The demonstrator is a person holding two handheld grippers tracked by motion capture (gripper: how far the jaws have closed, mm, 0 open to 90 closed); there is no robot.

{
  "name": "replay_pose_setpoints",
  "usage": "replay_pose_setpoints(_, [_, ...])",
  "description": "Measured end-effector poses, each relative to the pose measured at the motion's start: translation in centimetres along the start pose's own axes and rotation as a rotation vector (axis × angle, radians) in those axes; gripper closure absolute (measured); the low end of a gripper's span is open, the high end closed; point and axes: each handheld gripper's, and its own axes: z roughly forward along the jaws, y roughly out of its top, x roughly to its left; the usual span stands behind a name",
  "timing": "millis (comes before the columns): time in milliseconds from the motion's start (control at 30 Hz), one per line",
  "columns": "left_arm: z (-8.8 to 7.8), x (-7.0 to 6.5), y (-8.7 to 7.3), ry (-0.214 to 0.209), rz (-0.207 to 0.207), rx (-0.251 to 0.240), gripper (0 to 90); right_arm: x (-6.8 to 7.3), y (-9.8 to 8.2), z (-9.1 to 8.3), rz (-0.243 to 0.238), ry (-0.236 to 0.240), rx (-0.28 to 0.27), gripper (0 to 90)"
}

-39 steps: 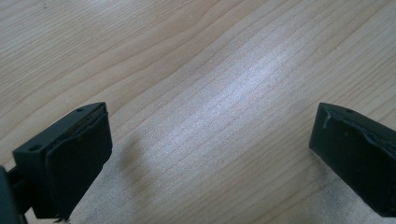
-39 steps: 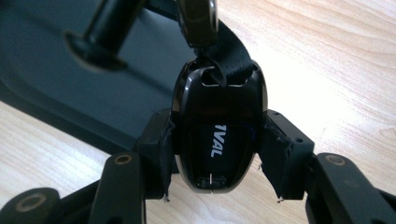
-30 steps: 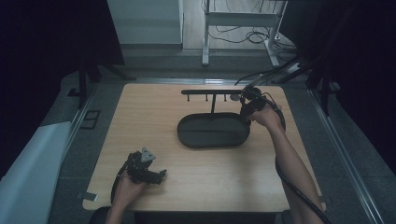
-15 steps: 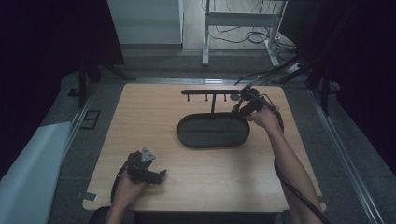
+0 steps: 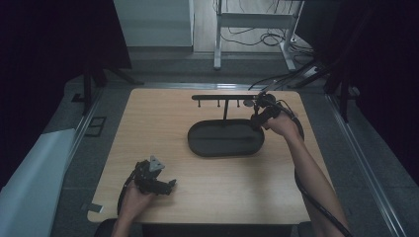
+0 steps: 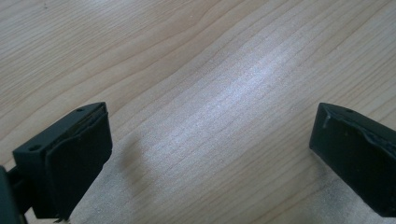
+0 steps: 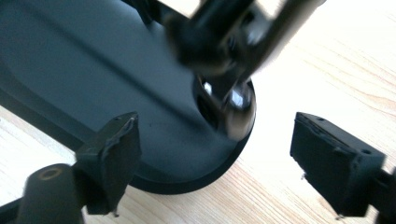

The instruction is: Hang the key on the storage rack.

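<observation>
Here a light wooden table (image 5: pixel 207 197) carries a dark oval tray (image 5: pixel 226 138) a little right of its centre, and from the tray's far side a thin post rises to a horizontal black bar (image 5: pixel 222 97) with several short pegs hanging under it. The left gripper (image 5: pixel 170 185) lies low near the table's front left corner, held by the person's left hand (image 5: pixel 134 196), well apart from the tray; in the left gripper view its two black jaws stand wide apart over bare wood grain (image 6: pixel 210 93), with nothing between them. The right gripper (image 5: pixel 253 104) is up at the right end of the bar, just above the tray's right end, with the person's right hand (image 5: pixel 279 123) behind it and a cable trailing down along the forearm. In the right gripper view its jaws are also spread wide, and between them, farther off, sits the rounded end of the tray (image 7: pixel 140 116) on the wood, while a blurred dark bar end with a shiny round knob (image 7: pixel 236 105) hangs across the top. Whether either jaw touches the bar or knob cannot be told from these views; the knob looks clear of both jaws.
</observation>
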Motion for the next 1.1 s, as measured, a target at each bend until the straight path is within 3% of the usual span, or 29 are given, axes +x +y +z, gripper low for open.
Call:
replay_pose_setpoints(200, [0.0,0.0,0.0,0.001,0.001,0.002,0.0,0.3,-0.7,-0.4,-0.013,0.001,-0.009,11.2])
replay_pose_setpoints(667, [0.0,-0.1,0.0,0.003,0.001,-0.002,0.0,0.9,-2.4,-2.7,-0.037,0.035,-0.069,11.1])
replay_pose_setpoints(1100, [-0.1,-0.1,0.0,0.003,0.003,-0.003,0.0,1.0,-5.8,-4.2,-0.047,0.064,-0.126,11.1])
